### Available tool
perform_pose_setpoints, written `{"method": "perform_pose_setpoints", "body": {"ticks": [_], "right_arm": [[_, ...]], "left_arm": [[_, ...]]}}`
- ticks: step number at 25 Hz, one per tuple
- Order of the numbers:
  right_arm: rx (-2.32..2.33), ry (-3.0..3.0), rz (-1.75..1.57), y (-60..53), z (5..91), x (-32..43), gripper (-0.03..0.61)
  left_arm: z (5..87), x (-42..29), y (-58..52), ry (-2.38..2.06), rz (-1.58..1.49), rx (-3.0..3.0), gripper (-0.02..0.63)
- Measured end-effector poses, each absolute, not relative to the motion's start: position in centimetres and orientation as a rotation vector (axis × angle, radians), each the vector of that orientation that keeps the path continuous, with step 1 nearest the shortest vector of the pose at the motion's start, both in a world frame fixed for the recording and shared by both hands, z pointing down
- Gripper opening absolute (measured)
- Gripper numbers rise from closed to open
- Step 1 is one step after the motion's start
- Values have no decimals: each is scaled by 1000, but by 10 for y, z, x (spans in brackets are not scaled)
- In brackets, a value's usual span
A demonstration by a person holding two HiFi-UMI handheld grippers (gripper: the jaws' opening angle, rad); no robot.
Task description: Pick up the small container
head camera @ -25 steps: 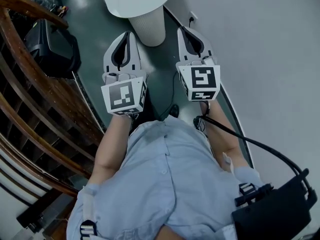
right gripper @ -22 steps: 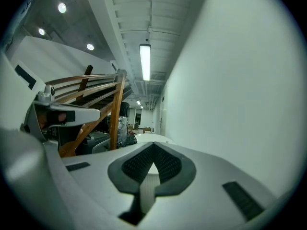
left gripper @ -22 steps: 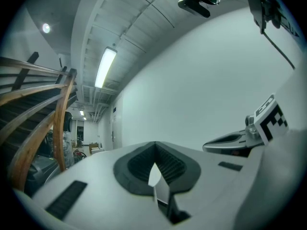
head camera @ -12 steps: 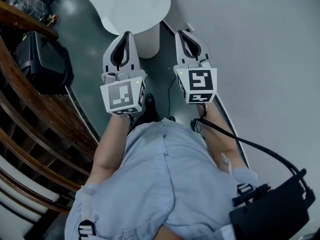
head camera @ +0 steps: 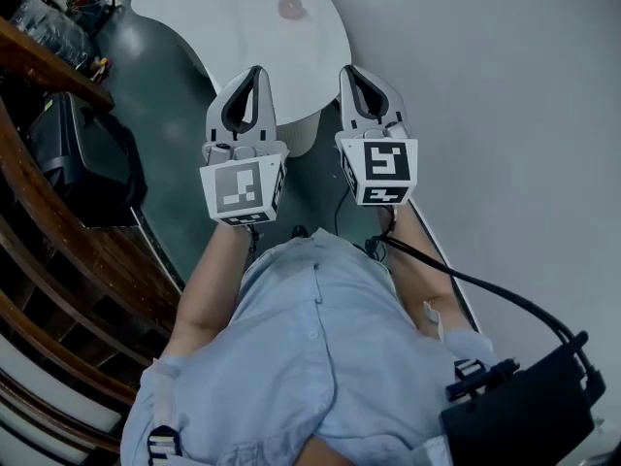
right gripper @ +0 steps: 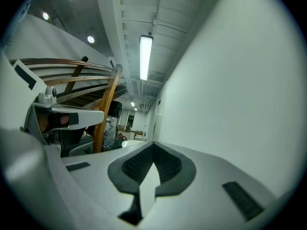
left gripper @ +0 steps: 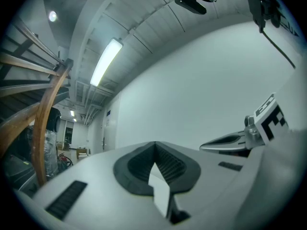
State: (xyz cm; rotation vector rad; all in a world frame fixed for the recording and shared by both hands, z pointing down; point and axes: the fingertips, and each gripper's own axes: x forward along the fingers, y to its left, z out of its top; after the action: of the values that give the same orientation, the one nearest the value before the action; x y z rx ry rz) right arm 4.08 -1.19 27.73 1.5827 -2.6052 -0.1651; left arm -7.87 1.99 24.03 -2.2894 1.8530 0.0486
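Far ahead, the white desk [head camera: 213,22] is carrying the small container [head camera: 290,5]. You are holding the left tongs [head camera: 255,72] and right tongs [head camera: 348,72] together, empty, because it is sitting well apart.

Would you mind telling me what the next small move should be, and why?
Probably move the right gripper forward over the table toward the small container, opening its jaws on the way. Its jaws are together and empty, as on the left gripper, and the container stands apart from both, further across the table.
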Motion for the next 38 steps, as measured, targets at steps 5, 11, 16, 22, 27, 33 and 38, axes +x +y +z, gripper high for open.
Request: {"method": "perform_pose_setpoints", "body": {"ticks": [5,11,16,22,27,33,38], "right_arm": [[1605,-2582,-184,-30,272,30,0],[1609,-2556,-176,-48,280,33,0],[1608,-2545,-129,-64,293,34,0],[1594,-2570,-74,-106,306,29,0],[1553,-2614,-32,-155,311,23,0],[1479,-2679,-18,-216,304,15,0],[1411,-2738,-50,-256,291,8,0]], "left_arm": [[244,-93,1,1845,54,-2313,-2],[264,-97,-10,1882,40,-2340,-2],[280,-100,-26,1902,-6,-2361,-2],[280,-97,-70,1885,-48,-2355,-2],[281,-92,-117,1894,-97,-2333,-2],[270,-94,-172,1945,-121,-2273,0],[256,-94,-202,1988,-104,-2204,-2]]}}
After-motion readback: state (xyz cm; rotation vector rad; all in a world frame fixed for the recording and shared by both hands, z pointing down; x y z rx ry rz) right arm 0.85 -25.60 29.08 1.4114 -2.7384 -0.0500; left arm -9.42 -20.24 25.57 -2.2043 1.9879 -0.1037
